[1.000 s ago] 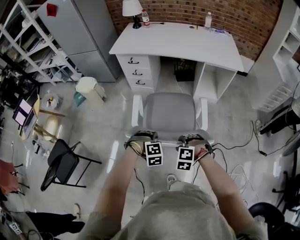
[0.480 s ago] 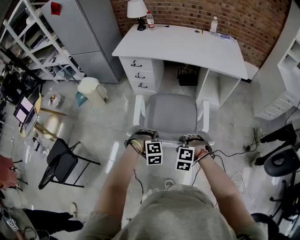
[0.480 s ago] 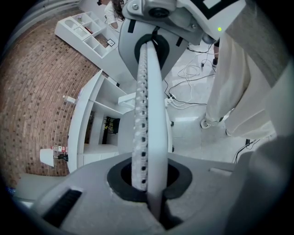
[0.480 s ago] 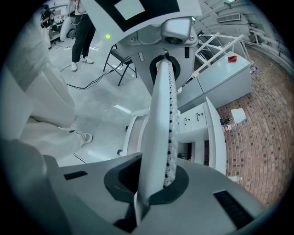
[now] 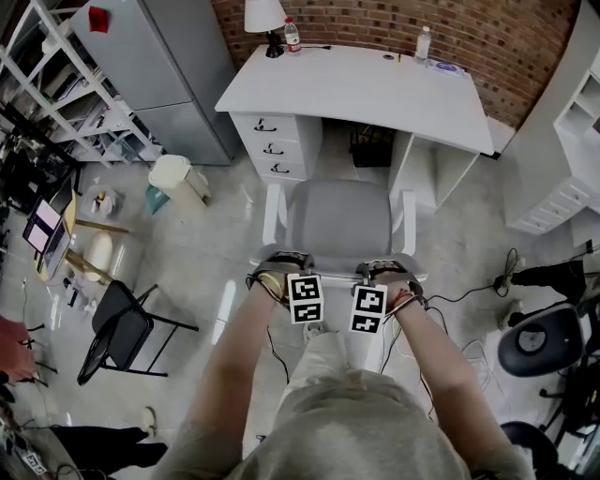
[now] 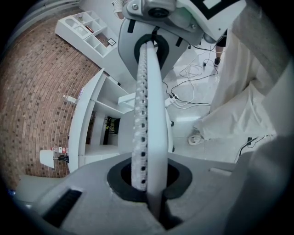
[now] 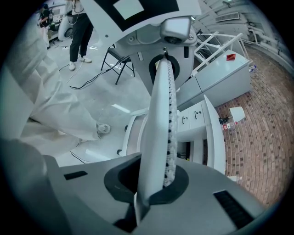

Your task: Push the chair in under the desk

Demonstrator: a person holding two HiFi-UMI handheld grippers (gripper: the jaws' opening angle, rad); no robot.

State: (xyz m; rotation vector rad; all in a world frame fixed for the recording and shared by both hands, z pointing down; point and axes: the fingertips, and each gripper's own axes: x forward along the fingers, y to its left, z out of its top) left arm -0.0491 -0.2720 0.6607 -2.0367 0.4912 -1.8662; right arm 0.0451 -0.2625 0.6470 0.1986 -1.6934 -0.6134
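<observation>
**Seating the chair (image 5: 337, 223) under the desk (image 5: 375, 94)**

At the left, a black folding chair (image 5: 131, 328) and a pale bin (image 5: 176, 176) are standing on the floor, well apart from the line of travel. The desk's drawer unit (image 5: 272, 145) is forming the left side of the knee opening. A lamp (image 5: 262, 17) is sitting at the desk's back left corner.

The left gripper (image 5: 284, 264) is resting at the left end of the backrest's top edge. Its jaws are pressed together with nothing between them. The chair is standing just in front of the opening with its seat facing the desk, roughly centred and not yet under the top. The right gripper (image 5: 386, 272) is resting at the right end of the backrest, its jaws likewise closed flat on each other and holding nothing.

Recommended procedure, as a judgement: apply equal pressure through both grippers so the chair is travelling straight. Uneven force would likely be swinging an armrest (image 5: 409, 220) into the drawer unit or the right support panel (image 5: 412, 169). Cables (image 5: 469, 295) are trailing on the floor at the right, so keep feet clear of them.
</observation>
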